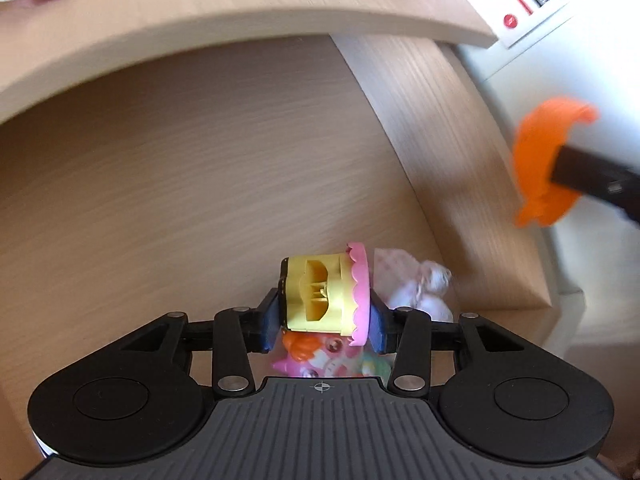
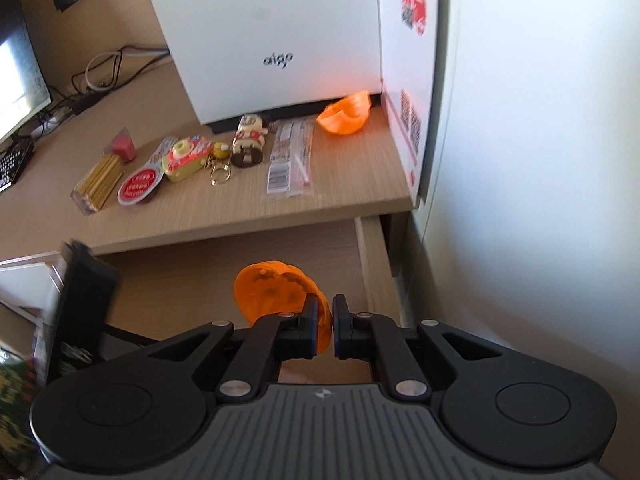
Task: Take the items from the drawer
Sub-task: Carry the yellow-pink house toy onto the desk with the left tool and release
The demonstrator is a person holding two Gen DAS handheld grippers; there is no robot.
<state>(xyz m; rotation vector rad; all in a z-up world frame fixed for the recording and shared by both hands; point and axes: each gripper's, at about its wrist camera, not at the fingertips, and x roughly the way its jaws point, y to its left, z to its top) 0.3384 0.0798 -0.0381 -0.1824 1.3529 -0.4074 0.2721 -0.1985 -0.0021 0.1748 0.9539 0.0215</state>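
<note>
The left gripper (image 1: 324,312) is clamped on a yellow toy with a pink scalloped rim (image 1: 320,294), its blue pads pressing the toy's two ends, above the open drawer (image 1: 160,200). Directly under the toy, partly hidden by it and by the gripper body, lies a colourful toy with orange and pink parts (image 1: 320,354); what it is cannot be made out. Just right of it a pale pink-and-white soft item (image 1: 420,288) sits against the drawer's right wall (image 1: 460,184), blurred. The rest of the drawer floor to the left is bare wood. The desk edge (image 1: 240,24) overhangs the drawer's back.

The right gripper (image 2: 326,326) has its fingers drawn nearly together on the thin edge of an orange plastic shell (image 2: 276,292), held over the drawer (image 2: 180,280) near its right wall; most of the shell juts out to the left of the fingers. In the left wrist view the same shell (image 1: 540,168) appears at the far right, beyond the drawer wall, motion-smeared.

On the desk (image 2: 352,184) lie, left to right, a pack of yellow sticks (image 2: 98,180), a red-lidded cup (image 2: 138,188), a toy camera (image 2: 186,158), a key ring (image 2: 219,166), a small figure (image 2: 250,140), a clear wrapper (image 2: 290,160) and a second orange shell (image 2: 346,114) against the white box (image 2: 272,40). Bare desk remains along the front edge.
</note>
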